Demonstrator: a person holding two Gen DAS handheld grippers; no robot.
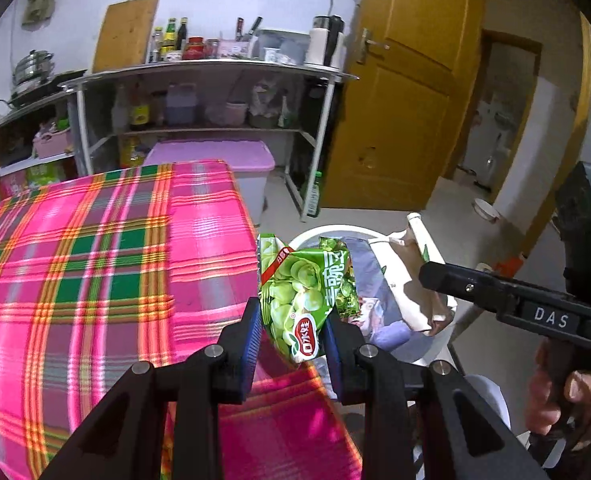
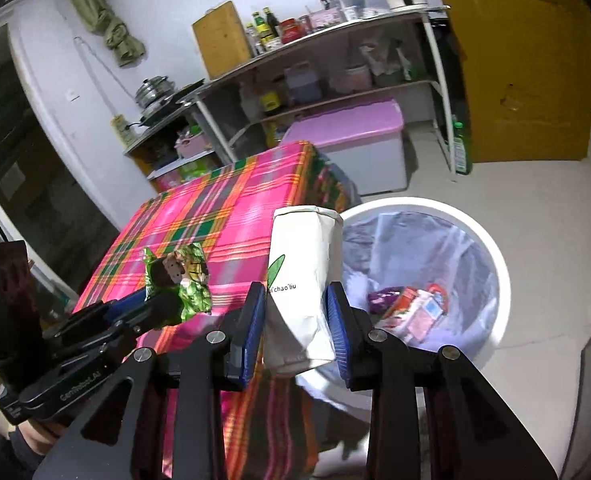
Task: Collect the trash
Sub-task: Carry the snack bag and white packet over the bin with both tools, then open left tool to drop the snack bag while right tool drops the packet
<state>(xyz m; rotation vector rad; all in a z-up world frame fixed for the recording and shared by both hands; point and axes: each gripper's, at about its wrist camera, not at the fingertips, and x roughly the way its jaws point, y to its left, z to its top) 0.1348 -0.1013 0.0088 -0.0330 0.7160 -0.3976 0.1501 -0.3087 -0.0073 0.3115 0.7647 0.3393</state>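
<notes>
1. The white trash bin (image 2: pixel 491 256), lined with a pale bag and already holding wrappers, sits on the floor at about 3 o'clock from the plaid-covered table (image 1: pixel 95 260). Its rim stands close against the table edge; judging from this, a release made too early would drop trash onto the cloth or the floor instead.
2. The right gripper (image 2: pixel 295 320) is clenched on a crumpled white paper bag (image 2: pixel 303 280), which hangs near the bin's 9 o'clock rim, not clearly over the opening. The bag is tall and light; it could catch the rim and tip outward.
3. The left gripper (image 1: pixel 293 332) is clamped on a green snack packet (image 1: pixel 299 300), at the table's edge toward the bin. The glossy film looks slippery and could slide free before it is over the bin.
4. Both grippers converge on one opening; they might collide.
</notes>
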